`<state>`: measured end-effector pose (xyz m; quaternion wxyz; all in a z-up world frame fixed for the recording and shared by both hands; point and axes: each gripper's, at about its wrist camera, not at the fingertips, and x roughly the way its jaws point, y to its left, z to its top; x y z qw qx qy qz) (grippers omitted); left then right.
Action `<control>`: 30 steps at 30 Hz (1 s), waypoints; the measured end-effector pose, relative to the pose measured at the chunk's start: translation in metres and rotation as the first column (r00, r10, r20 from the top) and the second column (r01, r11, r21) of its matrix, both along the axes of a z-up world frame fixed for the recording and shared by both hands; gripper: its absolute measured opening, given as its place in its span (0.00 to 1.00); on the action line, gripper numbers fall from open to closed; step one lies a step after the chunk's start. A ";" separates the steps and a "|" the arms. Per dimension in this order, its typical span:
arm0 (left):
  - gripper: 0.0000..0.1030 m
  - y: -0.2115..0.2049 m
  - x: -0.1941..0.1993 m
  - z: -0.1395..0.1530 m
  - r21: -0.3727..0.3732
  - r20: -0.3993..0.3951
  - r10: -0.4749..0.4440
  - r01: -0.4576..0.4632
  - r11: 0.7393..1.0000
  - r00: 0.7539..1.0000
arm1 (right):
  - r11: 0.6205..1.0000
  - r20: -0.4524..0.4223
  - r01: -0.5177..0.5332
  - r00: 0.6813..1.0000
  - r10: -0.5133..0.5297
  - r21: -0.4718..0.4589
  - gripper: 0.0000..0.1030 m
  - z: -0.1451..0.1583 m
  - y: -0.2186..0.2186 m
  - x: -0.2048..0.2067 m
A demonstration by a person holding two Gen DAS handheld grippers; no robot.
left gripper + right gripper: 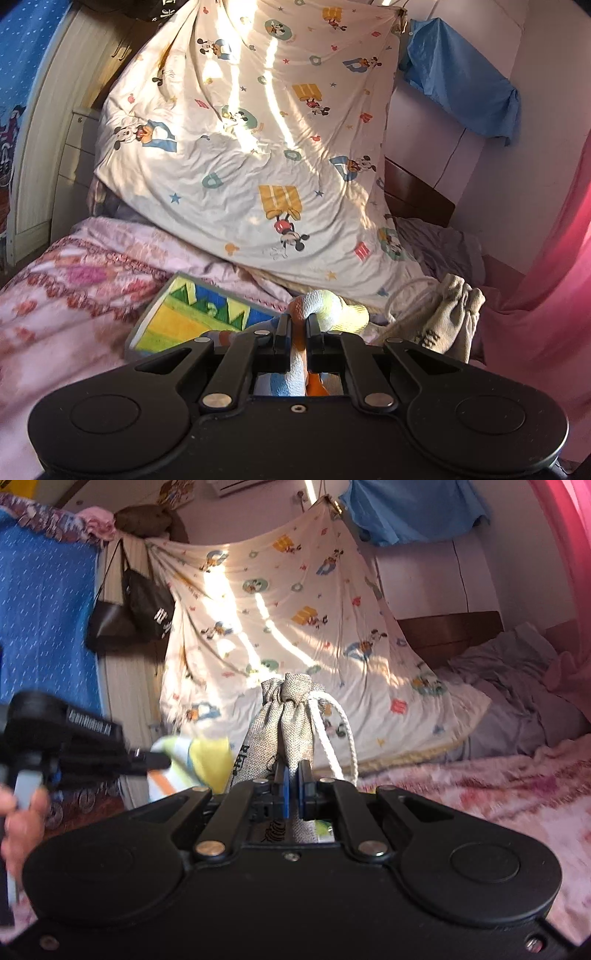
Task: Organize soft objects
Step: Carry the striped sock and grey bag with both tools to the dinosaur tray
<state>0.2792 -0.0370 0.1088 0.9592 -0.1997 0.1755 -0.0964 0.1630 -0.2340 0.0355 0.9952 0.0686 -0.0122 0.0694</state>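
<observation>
My left gripper (297, 325) is shut on a soft terry cloth item (327, 304) in white, orange, yellow and blue, held above the bed. My right gripper (294, 775) is shut on the neck of a grey linen drawstring bag (286, 720), and its white cord (334, 734) loops down on the right. In the left wrist view the bag (448, 314) hangs just right of the cloth item. The right wrist view shows the left gripper (155, 762) at the left with the cloth item (201, 760) beside the bag, and a person's hand (18, 812) on its handle.
A pink patterned blanket (74, 295) covers the bed, with a colourful flat board (195, 317) lying on it. A cartoon-print sheet (240, 147) hangs behind. Black bags (140, 605) hang at the left, a blue cloth (461, 88) on the wall, and a pink curtain (546, 295) stands at the right.
</observation>
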 end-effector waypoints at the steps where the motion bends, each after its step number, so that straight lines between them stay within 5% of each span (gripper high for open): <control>1: 0.06 -0.001 0.014 -0.001 -0.003 0.000 0.002 -0.002 1.000 1.000 | 1.000 0.005 0.002 1.000 -0.002 0.014 0.00 0.001 -0.001 0.014; 16: 0.06 -0.027 0.161 -0.048 -0.017 -0.043 0.039 -0.039 0.999 0.998 | 0.986 -0.097 0.074 0.993 -0.060 0.148 0.00 -0.054 -0.025 0.171; 30: 0.06 -0.035 0.198 -0.109 0.014 -0.164 0.074 -0.072 0.997 0.984 | 0.967 -0.306 0.137 0.950 -0.067 0.213 0.00 -0.093 -0.041 0.250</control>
